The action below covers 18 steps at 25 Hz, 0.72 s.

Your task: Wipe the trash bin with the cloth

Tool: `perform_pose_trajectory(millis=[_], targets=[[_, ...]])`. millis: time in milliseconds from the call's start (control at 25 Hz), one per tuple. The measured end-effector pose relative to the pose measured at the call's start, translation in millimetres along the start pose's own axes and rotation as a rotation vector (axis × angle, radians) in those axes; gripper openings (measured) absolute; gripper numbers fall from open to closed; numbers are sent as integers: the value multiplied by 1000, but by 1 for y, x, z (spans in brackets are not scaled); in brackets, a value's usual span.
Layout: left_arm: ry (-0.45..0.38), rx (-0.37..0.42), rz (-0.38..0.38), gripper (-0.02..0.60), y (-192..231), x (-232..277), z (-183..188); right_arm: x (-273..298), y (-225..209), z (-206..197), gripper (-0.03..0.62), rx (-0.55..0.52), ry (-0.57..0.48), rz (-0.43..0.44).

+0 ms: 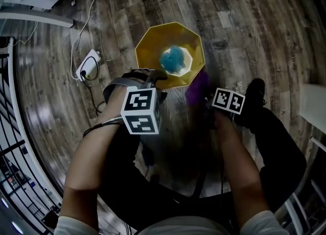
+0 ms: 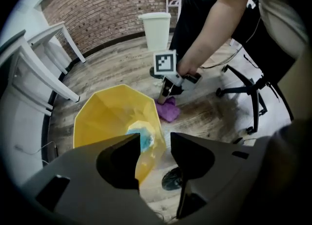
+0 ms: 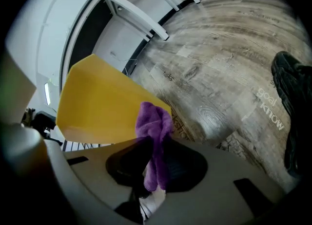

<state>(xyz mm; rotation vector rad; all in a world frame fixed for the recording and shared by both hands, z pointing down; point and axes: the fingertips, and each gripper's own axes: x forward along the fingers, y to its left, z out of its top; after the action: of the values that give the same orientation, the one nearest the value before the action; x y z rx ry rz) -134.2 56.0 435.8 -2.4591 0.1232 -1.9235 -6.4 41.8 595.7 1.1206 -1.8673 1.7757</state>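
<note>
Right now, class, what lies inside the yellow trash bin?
A crumpled blue thing lies at the bottom of the yellow trash bin. Anything beneath it is covered, and what it is cannot be told.

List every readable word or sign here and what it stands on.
"goal": pale print on the grey wood-plank floor.
"K..OW" below it: middle letters unclear.
Smaller floor print beside the yellow plastic trash bin: too blurred.
Cubes' black-and-white square markers: patterns, no letters.

The trash bin point(image 1: 148, 46) is smooth, shiny yellow plastic. The purple cloth point(image 3: 153, 121) looks fuzzy. The floor point(image 1: 244, 20) is wood.
</note>
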Motion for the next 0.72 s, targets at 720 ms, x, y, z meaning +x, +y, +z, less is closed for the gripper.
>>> perform_pose_trajectory(millis=[720], targets=[[150, 179, 90, 94, 2, 31, -38, -73, 126, -16, 90, 132, -164, 384]])
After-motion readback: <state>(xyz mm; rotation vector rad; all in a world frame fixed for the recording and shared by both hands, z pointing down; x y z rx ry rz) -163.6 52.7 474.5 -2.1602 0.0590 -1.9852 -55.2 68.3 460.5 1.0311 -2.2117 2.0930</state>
